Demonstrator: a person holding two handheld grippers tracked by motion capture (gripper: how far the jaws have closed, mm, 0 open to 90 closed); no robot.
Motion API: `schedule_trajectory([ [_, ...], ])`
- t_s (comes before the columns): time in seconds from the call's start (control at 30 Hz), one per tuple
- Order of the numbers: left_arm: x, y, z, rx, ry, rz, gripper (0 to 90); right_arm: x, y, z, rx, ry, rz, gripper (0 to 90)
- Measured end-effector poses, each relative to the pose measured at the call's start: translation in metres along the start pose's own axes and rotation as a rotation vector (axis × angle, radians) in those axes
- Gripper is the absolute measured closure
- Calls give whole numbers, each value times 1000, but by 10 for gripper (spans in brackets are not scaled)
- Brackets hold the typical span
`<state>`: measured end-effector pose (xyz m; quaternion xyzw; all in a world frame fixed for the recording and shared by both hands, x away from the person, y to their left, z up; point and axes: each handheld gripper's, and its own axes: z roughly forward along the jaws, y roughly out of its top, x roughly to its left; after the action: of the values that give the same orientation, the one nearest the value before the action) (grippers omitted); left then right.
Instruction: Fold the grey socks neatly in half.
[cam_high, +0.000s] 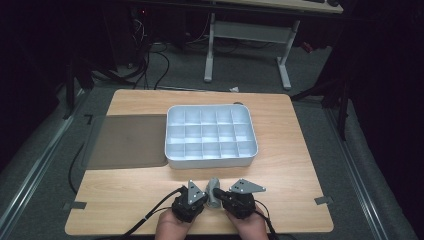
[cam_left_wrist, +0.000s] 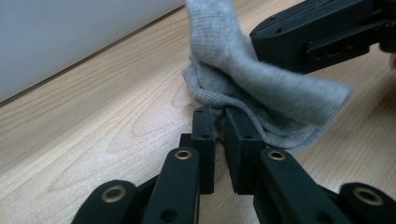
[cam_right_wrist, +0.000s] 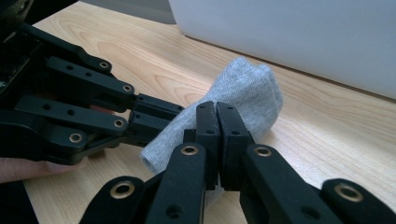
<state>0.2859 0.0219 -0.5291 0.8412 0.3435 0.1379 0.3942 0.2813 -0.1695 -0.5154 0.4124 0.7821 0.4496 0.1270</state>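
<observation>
The grey sock (cam_high: 214, 192) was pinched by both nearly closed hand-held grippers, left (cam_left_wrist: 219, 122) and right (cam_right_wrist: 216, 116), at the table's (cam_high: 290, 165) six o'clock edge.

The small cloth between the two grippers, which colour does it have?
The cloth is plain light grey, a fine knit with no pattern. The right gripper view shows it best.

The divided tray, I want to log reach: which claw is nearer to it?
Neither clearly. The left claw and right claw sit side by side at the table's near edge, both short of the divided tray, each pinching the grey cloth between them.
</observation>
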Motion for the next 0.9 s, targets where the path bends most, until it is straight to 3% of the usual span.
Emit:
schedule_trajectory([
  [0.37,-22,0,4,8,-40,75,837,0,-2,0,-2,-9,-1,893],
  [0.73,-17,-5,-3,15,-57,74,819,3,-10,3,3,-12,-45,900],
  [0.9,-10,-5,-16,-26,-50,65,821,4,-12,5,12,-8,-63,900],
])
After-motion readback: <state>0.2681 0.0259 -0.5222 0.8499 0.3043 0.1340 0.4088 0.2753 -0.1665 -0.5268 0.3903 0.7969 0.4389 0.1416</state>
